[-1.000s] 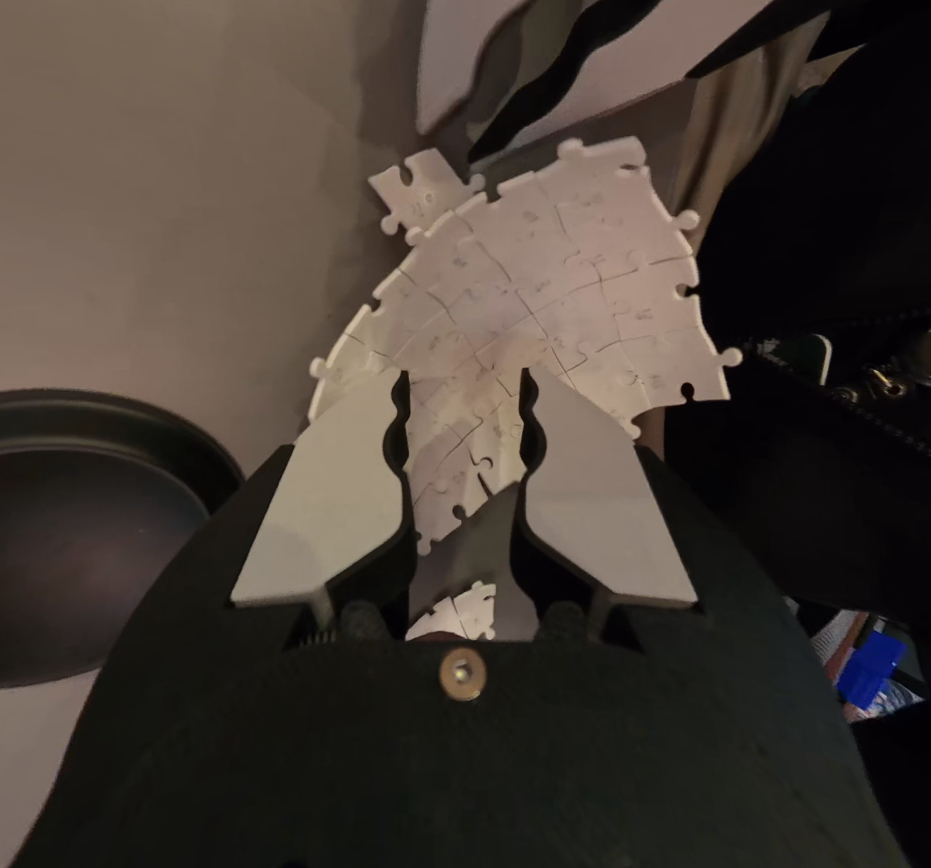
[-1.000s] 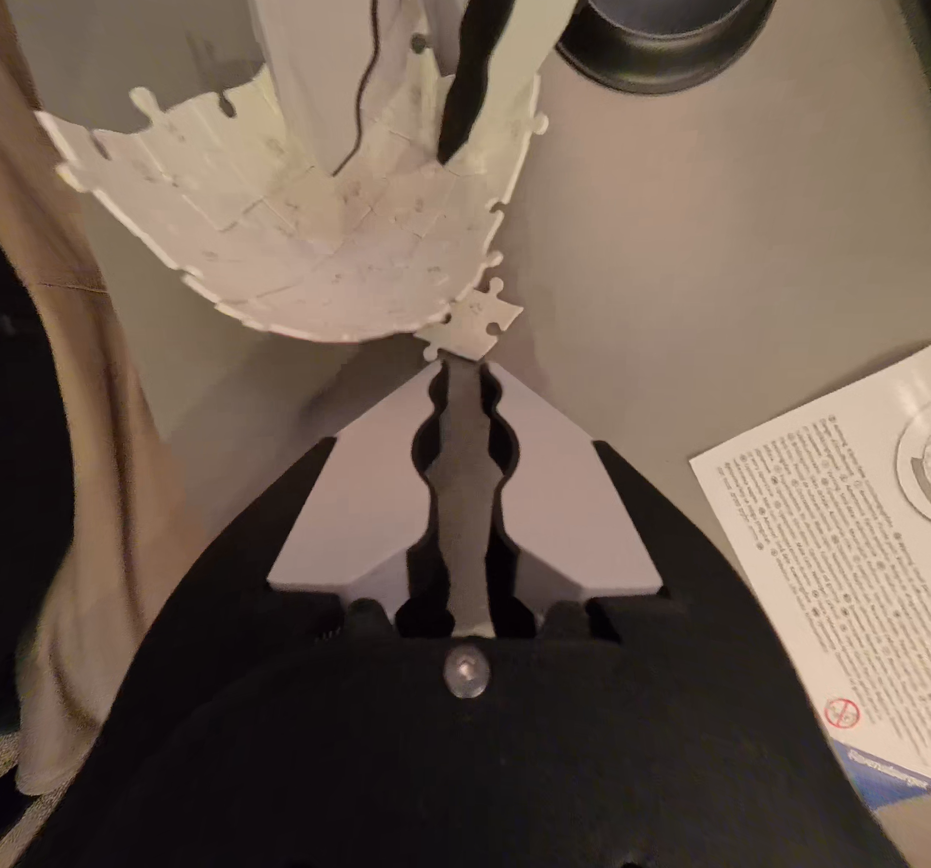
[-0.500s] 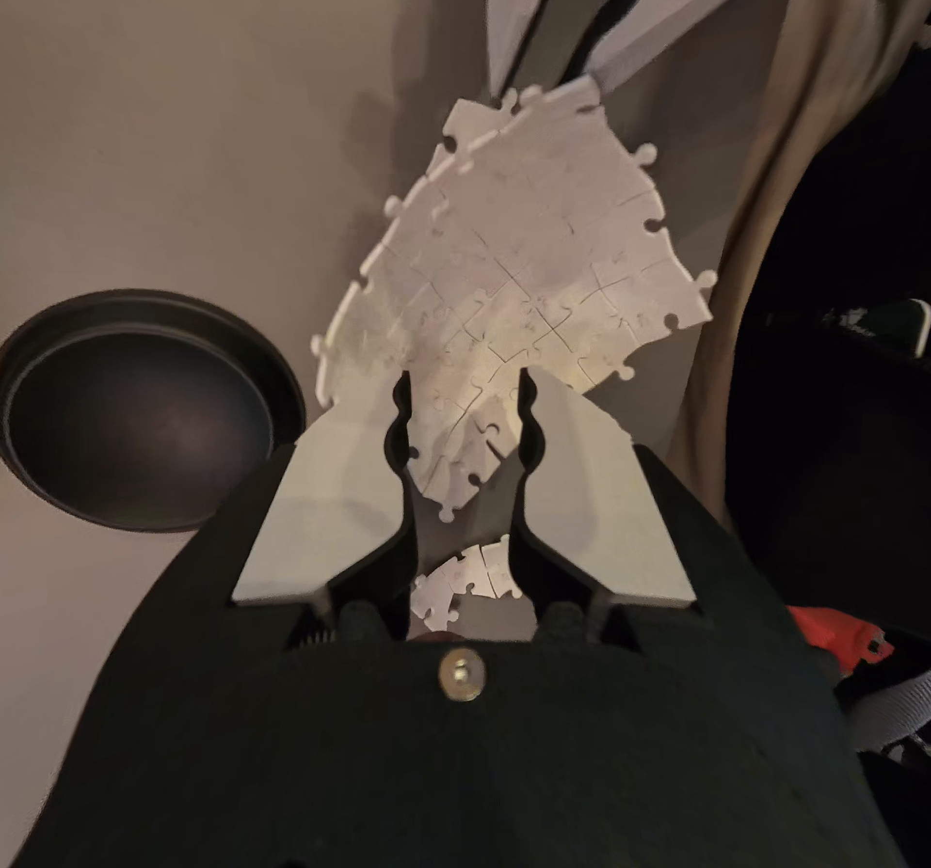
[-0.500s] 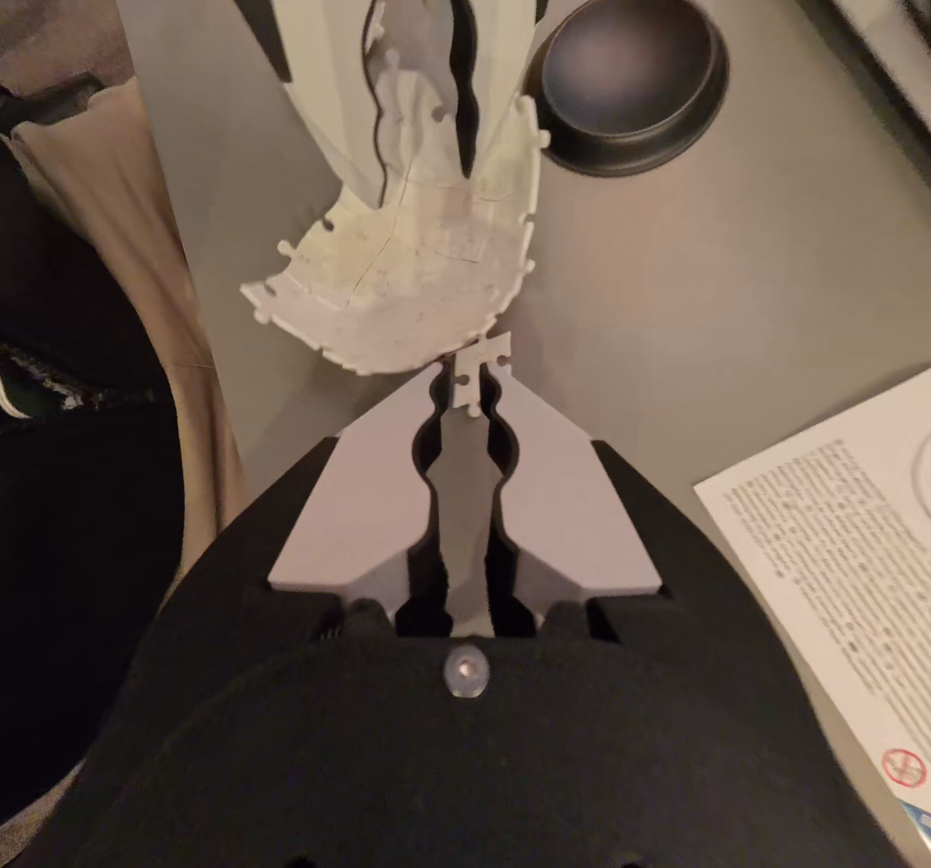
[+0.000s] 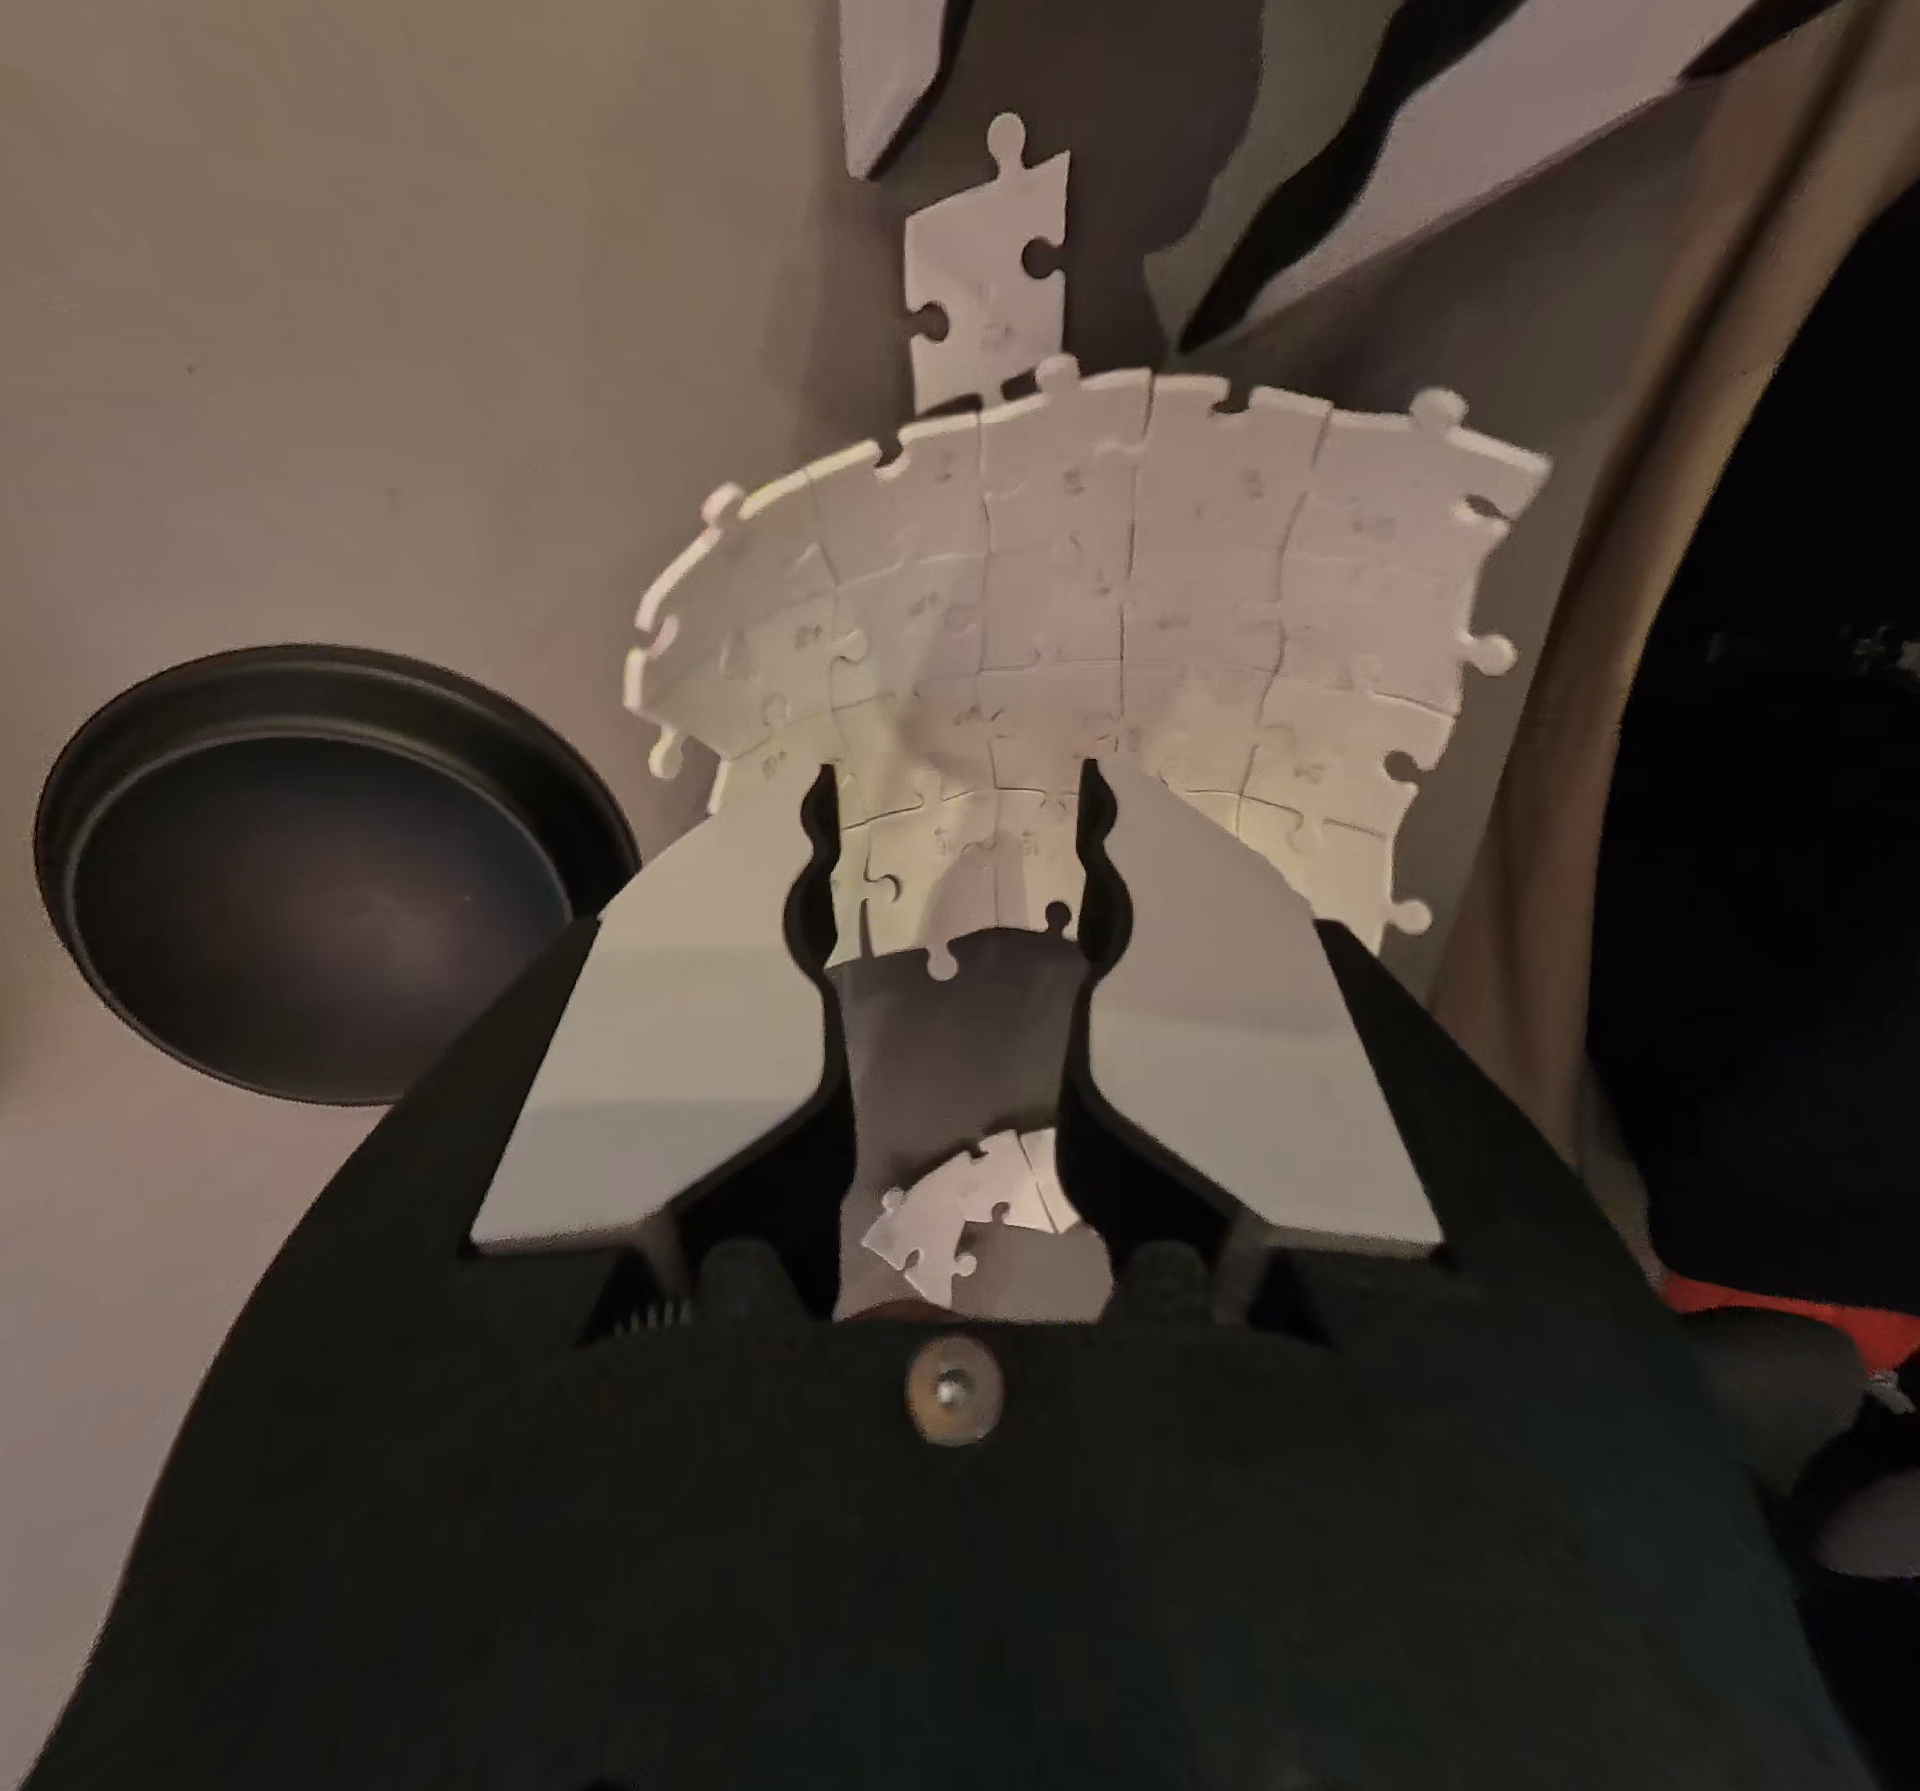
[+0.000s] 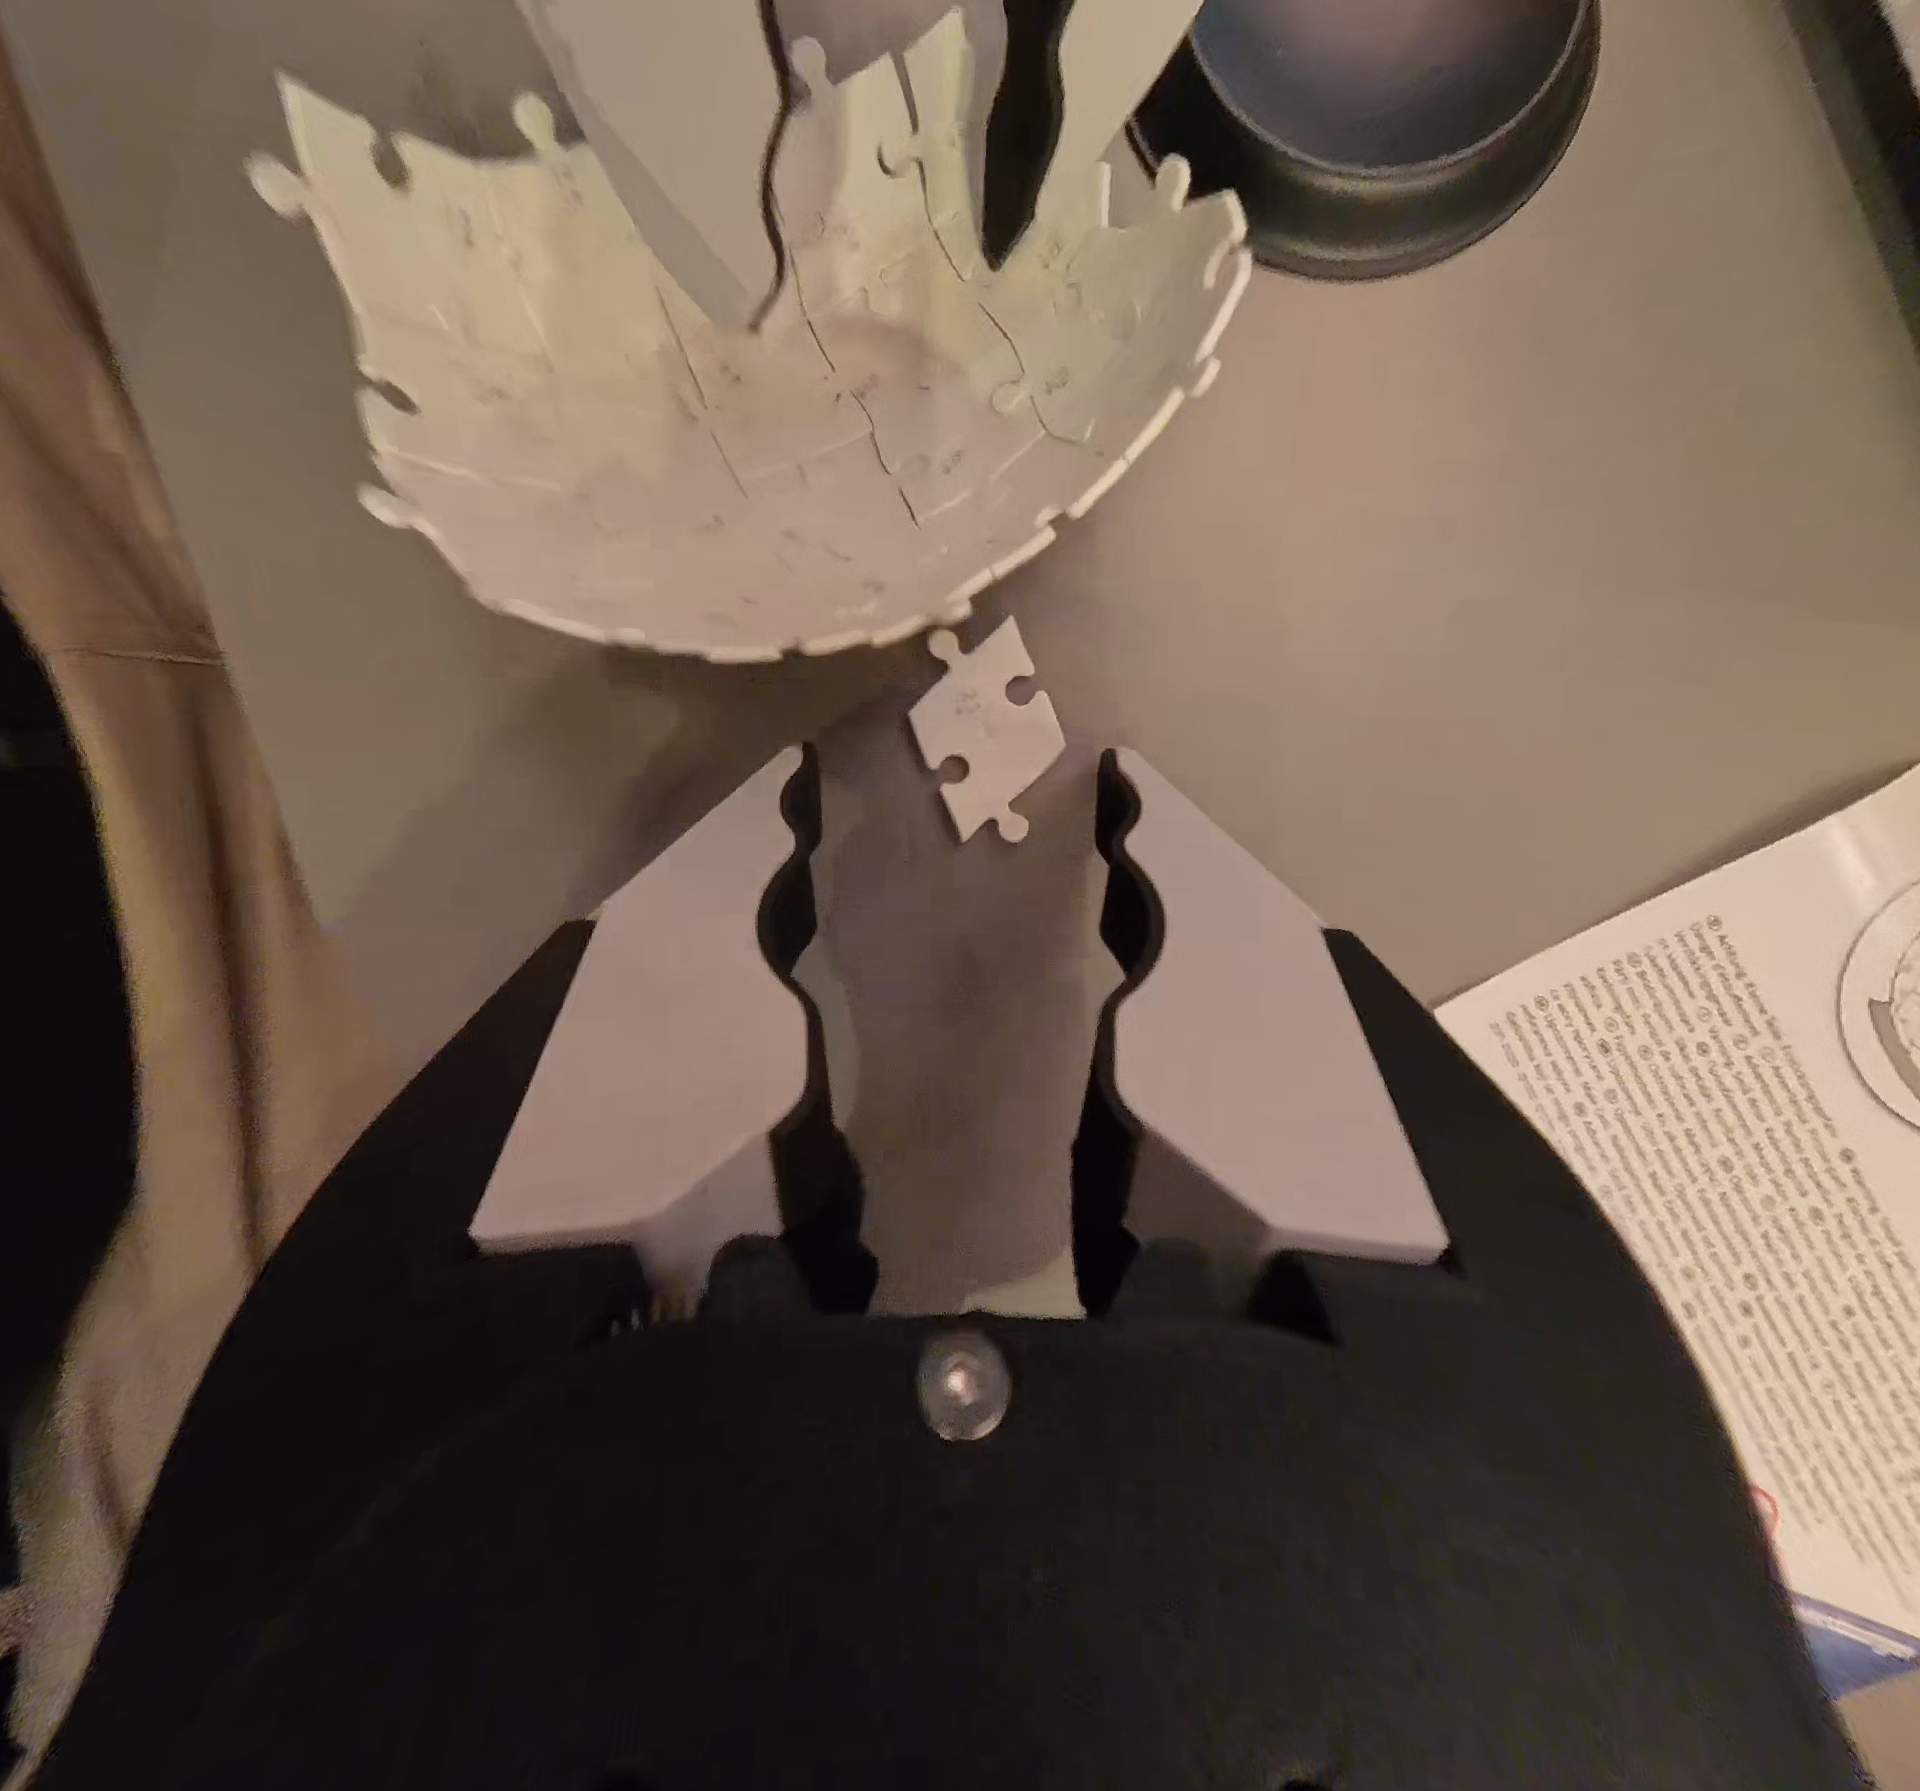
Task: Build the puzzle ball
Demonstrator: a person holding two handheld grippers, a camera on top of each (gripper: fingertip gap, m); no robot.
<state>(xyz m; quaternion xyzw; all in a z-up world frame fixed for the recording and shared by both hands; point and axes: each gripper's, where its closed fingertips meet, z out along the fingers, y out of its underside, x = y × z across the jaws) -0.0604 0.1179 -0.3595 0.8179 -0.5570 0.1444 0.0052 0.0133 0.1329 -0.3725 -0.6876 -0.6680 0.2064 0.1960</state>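
The grey worktop fills the background of both views. On it, the largest loose item is the round black bowl, sitting at nine o'clock in the left wrist view and at one o'clock in the right wrist view. A printed white leaflet lies at four o'clock in the right wrist view, partly cut off by the frame edge. A beige fabric hangs along the nine o'clock side of that view.

The puzzle ball is only part built: a curved white shell of joined pieces, held up off the worktop. The left claw grips it by its lower edge, the shell wedged between the two grey fingers. In the right wrist view the same shell sits at twelve o'clock like a shallow cup, with the left claw's fingers reaching into it from above.

The right claw stands open, its jaws well apart and holding nothing. A single white puzzle piece sits just beyond its tips, touching or nearly touching the rim of the shell; whether it is locked in I cannot tell. In the left wrist view that piece juts from the shell's rim at twelve o'clock.

A few small joined pieces show deep between the left claw's fingers, at six o'clock below the shell.
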